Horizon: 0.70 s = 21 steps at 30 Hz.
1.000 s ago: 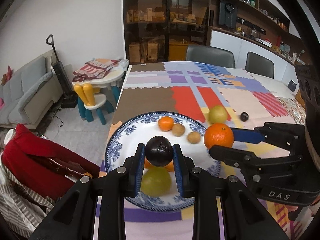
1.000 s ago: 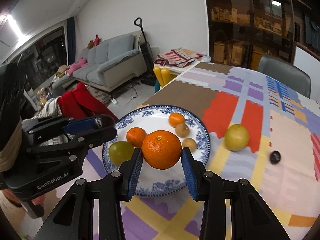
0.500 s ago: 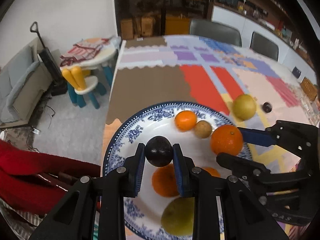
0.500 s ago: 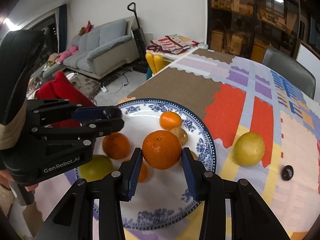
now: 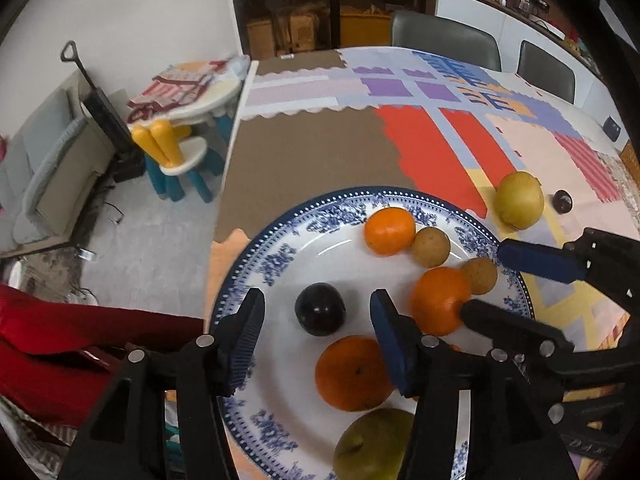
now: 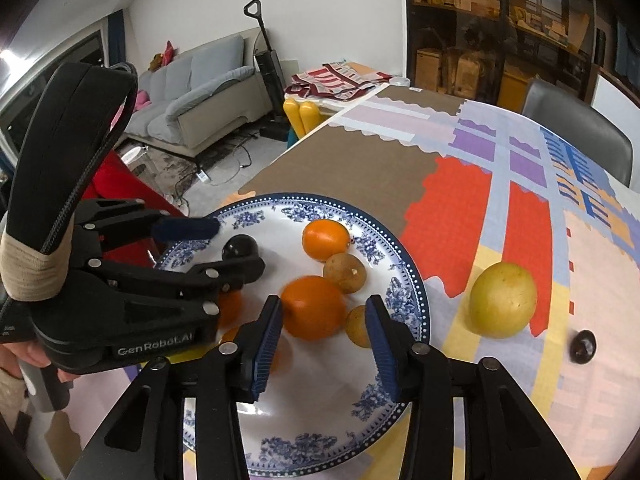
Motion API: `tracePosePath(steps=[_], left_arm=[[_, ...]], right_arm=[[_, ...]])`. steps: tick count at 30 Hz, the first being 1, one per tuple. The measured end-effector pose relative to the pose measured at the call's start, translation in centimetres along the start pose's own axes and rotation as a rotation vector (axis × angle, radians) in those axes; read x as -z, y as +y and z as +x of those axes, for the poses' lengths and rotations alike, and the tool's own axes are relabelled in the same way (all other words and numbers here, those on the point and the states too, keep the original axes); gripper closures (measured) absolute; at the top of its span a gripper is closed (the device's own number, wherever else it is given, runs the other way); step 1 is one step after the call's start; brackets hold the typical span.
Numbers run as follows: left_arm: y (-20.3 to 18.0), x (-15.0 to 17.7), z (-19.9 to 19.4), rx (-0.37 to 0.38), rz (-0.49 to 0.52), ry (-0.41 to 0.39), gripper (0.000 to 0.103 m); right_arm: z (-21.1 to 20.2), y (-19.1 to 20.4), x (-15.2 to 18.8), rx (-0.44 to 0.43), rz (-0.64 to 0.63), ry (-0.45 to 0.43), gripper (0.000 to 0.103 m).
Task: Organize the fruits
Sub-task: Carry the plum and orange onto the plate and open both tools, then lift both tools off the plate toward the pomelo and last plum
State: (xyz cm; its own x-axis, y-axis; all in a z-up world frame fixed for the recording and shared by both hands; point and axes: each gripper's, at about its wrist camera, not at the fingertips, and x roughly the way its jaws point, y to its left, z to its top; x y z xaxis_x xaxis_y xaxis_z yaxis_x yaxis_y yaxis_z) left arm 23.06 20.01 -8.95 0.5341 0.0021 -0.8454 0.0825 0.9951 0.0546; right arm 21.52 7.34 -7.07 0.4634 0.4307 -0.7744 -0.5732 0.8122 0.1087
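Two views: left wrist first, then right wrist.
Left wrist, left gripper: jaws spread wide, holding nothing, poised over the plate.
Left wrist, dark plum: lies on the plate between the two blue pads, touching neither.
Left wrist, other fruit on the plate: a large orange just this side of the plum, a green pear at the near rim, a small orange on the far side with a brown round fruit touching it.
Left wrist, right gripper: comes in from the right; a second orange and a tan round fruit sit by its fingers.
Left wrist, off the plate: a yellow pear and a small dark fruit lie on the patchwork cloth covering the bench.
Right wrist, right gripper: jaws parted; the second orange sits on the plate between them, close to the left pad, clear of the right one; whether it touches I cannot tell.
Right wrist, left gripper: held from the left, jaws apart, with the dark plum resting between its fingers on the plate.
Right wrist, cloth: yellow pear and small dark fruit lie right of the plate, apart from each other.
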Motion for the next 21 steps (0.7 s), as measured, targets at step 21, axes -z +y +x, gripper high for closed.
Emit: tracePosePath(steps=[21], left_arm=[[-5.4, 2.3, -9.5, -0.029, 0.006, -0.149, 0.037]], right_arm=[[-9.8, -3.0, 2.4, 0.103, 0.093, -0.141, 0.043]])
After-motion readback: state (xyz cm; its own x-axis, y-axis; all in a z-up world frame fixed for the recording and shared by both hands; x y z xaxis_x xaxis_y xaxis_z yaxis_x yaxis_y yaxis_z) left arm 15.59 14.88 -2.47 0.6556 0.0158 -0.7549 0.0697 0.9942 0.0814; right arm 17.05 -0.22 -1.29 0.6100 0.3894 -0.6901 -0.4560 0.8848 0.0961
